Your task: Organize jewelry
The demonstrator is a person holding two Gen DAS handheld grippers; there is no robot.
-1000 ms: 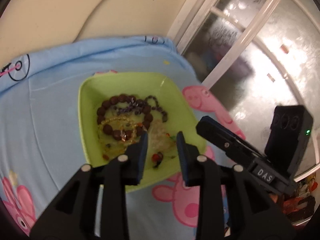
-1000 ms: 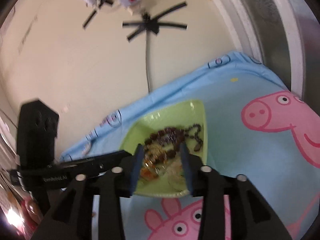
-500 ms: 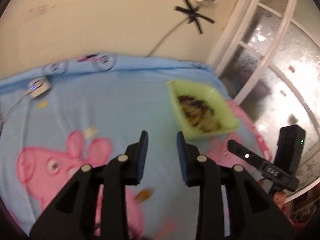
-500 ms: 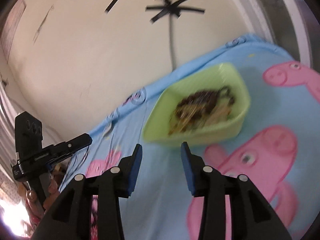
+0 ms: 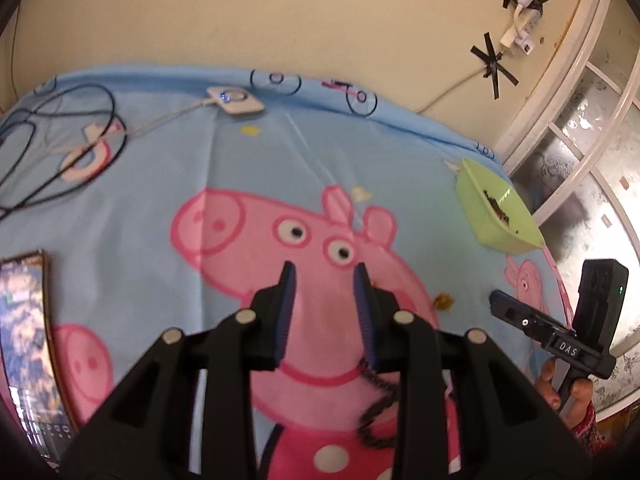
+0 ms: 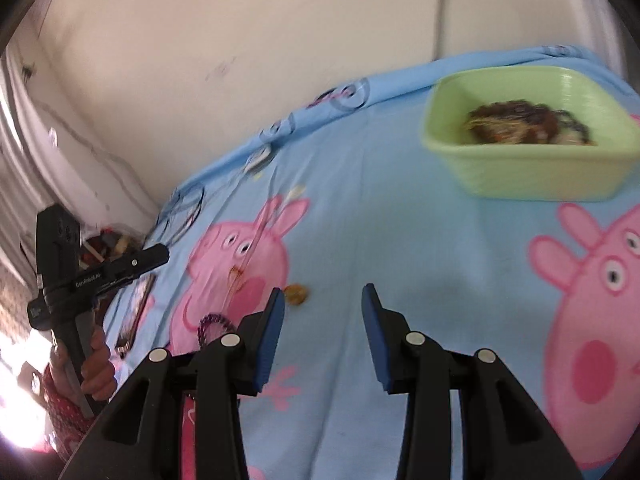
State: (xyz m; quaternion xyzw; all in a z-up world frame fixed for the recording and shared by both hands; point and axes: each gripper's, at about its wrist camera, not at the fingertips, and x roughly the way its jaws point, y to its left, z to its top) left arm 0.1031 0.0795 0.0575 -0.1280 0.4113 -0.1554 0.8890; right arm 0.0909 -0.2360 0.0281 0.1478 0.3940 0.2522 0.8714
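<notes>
Left gripper point(image 5: 324, 270) hovers with jaws spread and empty above a blue cartoon-pig bedsheet point(image 5: 160, 168). A dark beaded chain point(image 5: 376, 404) lies just beneath its right jaw. A small gold trinket point(image 6: 296, 294) sits just beyond the left jaw of the right gripper point(image 6: 323, 294), also spread and empty. A light green plastic bowl point(image 6: 532, 176) of jewelry lies well beyond, to the right.

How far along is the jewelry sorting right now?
Mostly done: beaded pieces already sit in the green bowl. In hand: nothing; the left gripper and right gripper are both open and empty. Left: a small gold piece, a dark beaded chain and a thin chain lie loose on the blue sheet.
</notes>
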